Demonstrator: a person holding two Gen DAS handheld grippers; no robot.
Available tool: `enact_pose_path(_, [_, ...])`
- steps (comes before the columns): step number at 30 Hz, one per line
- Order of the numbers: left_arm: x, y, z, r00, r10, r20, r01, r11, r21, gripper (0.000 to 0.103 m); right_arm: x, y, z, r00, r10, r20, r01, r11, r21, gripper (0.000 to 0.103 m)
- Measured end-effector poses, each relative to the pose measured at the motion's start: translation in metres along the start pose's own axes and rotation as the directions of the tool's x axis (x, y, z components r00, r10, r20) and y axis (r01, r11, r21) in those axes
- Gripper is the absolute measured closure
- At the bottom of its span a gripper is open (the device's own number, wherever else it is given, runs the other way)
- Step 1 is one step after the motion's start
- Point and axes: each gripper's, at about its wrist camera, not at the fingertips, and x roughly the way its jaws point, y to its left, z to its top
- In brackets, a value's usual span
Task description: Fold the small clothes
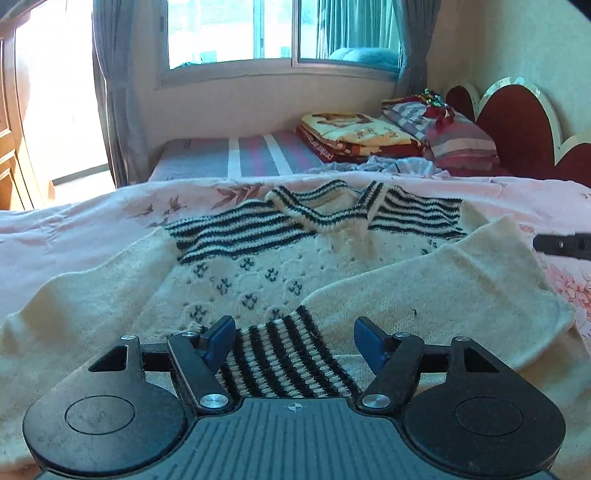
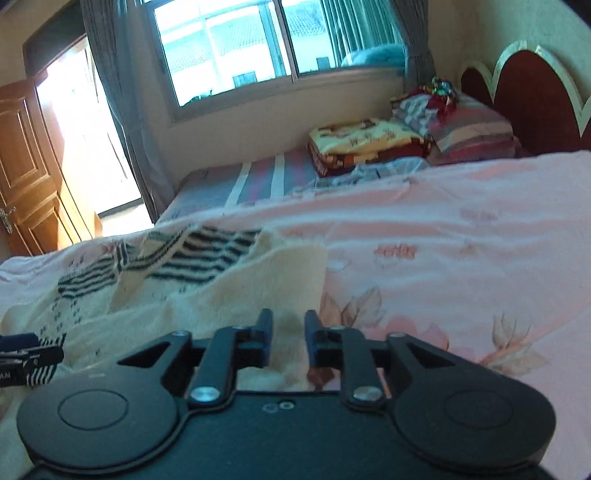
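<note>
A small cream knit sweater [image 1: 258, 266] with black stripes at the collar and cuffs lies spread on a pink floral bedspread [image 1: 74, 229]. Its right sleeve [image 1: 443, 288] is folded across the body, with the striped cuff [image 1: 288, 354] between my left gripper's open fingers. My left gripper [image 1: 294, 338] hovers just above that cuff. In the right wrist view the sweater [image 2: 207, 288] lies left of centre. My right gripper [image 2: 288, 343] is at the sleeve's edge, jaws narrowly apart with cream fabric showing between them. The left gripper tip [image 2: 29, 358] shows at the left edge.
Folded blankets [image 1: 354, 136] and striped pillows [image 1: 454, 136] lie at the far side by a red headboard [image 1: 524, 125]. A window with grey curtains [image 1: 280, 33] is behind, a wooden door [image 2: 26, 177] at the left. Pink bedspread [image 2: 461, 240] stretches to the right.
</note>
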Motion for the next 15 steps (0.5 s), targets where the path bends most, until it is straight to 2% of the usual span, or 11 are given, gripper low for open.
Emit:
enact_pose_path(2, [0.008, -0.001, 0.0, 1.0, 0.002, -0.018, -0.002, 1.0, 0.0, 0.032, 0.016, -0.003, 0.012, 1.0, -0.006, 0.004, 0.006, 1.0, 0.022, 0.085])
enact_pose_path(4, [0.014, -0.003, -0.002, 1.0, 0.009, -0.019, -0.008, 1.0, 0.02, 0.021, 0.038, -0.007, 0.018, 0.999, -0.017, -0.039, 0.018, 1.0, 0.004, 0.089])
enact_pose_path(6, [0.016, -0.001, -0.004, 1.0, 0.01, -0.012, -0.01, 1.0, 0.015, 0.018, 0.061, -0.011, 0.011, 0.989, -0.085, -0.118, 0.08, 0.996, -0.047, 0.103])
enact_pose_path(7, [0.017, 0.0, -0.005, 1.0, 0.005, -0.01, -0.005, 1.0, 0.011, 0.018, 0.061, -0.013, 0.01, 0.992, -0.078, -0.095, 0.072, 0.996, -0.06, 0.103])
enact_pose_path(11, [0.017, 0.001, -0.007, 1.0, 0.004, 0.0, -0.004, 1.0, 0.01, 0.018, 0.048, -0.01, 0.01, 0.991, -0.093, -0.101, 0.086, 0.994, -0.068, 0.102])
enact_pose_path(12, [0.017, 0.001, -0.007, 1.0, 0.006, 0.003, -0.006, 1.0, 0.008, 0.017, 0.034, -0.008, 0.01, 0.994, -0.08, -0.07, 0.077, 0.996, -0.048, 0.089])
enact_pose_path(14, [0.017, -0.001, -0.008, 1.0, 0.018, 0.011, -0.018, 1.0, 0.01, 0.014, 0.011, -0.003, 0.003, 0.999, -0.013, -0.03, 0.012, 0.999, -0.037, 0.085])
enact_pose_path(15, [0.017, -0.002, -0.008, 1.0, 0.024, 0.012, -0.024, 1.0, 0.014, 0.011, 0.003, 0.002, -0.004, 0.999, 0.009, -0.041, -0.011, 0.998, -0.059, 0.085])
